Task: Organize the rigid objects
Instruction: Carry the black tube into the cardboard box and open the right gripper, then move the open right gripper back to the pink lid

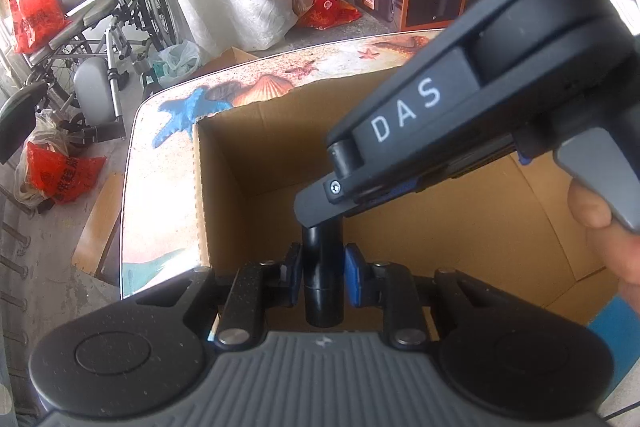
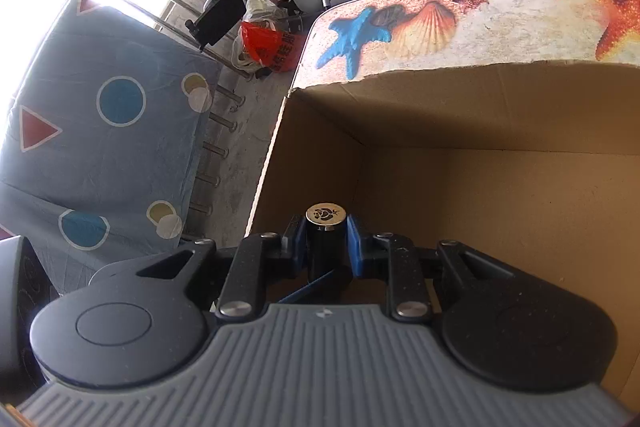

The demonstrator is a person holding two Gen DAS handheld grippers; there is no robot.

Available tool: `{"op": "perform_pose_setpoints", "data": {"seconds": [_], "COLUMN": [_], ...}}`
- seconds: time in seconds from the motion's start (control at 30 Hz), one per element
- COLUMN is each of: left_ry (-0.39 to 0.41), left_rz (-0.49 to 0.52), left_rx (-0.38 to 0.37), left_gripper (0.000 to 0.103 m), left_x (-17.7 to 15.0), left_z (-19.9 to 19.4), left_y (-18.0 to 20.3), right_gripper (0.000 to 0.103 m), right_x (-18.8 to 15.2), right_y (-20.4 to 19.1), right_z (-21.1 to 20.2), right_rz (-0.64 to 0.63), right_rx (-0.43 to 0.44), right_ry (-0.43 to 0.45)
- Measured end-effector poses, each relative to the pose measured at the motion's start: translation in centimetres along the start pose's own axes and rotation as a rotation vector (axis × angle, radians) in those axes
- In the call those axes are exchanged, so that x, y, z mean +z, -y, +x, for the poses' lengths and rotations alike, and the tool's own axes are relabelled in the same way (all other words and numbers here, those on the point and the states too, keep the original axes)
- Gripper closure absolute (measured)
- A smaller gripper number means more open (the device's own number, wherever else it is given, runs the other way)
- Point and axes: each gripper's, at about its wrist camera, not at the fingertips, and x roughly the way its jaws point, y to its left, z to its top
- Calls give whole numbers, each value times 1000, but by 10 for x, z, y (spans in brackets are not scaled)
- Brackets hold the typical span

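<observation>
Both fingers [image 1: 322, 275] [image 2: 327, 247] pinch one glossy black cylinder [image 1: 322, 279] over corrugated box [image 2: 500, 187].

Each tool [image 1: 323, 277] was black with blue pads [image 1: 354, 279], a ribbed grey base, silver screws, and white "DAS" lettering.

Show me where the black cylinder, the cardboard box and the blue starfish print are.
black cylinder [image 2: 326, 251]: right wrist view, on its dark side below the gold cap.
cardboard box [image 2: 500, 187]: right wrist view, on the bare inner far wall.
blue starfish print [image 2: 354, 37]: right wrist view, on the starfish's centre.
</observation>
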Motion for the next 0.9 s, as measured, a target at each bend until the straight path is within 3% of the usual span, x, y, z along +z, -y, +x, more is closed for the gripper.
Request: {"op": "perform_pose_setpoints", "data": {"seconds": [0.27,0.53,0.7,0.9], "left_ry": [-42,-3,97,269], "left_rz": [91,79,29,-28], "left_rx": [117,128,86,6], "left_gripper": [79,76,74,69], "left_x": [11,15,9,-24], "left_z": [34,25,-21,-108], "left_y": [5,10,9,6], "right_gripper": [82,78,77,77], "right_x": [43,60,53,2], "right_y": [28,41,30,3], "right_z": [60,87,49,-64], "right_rz": [84,127,98,-8], "right_rx": [30,8,26,60], "right_ry": [-117,-84,-15,166]}}
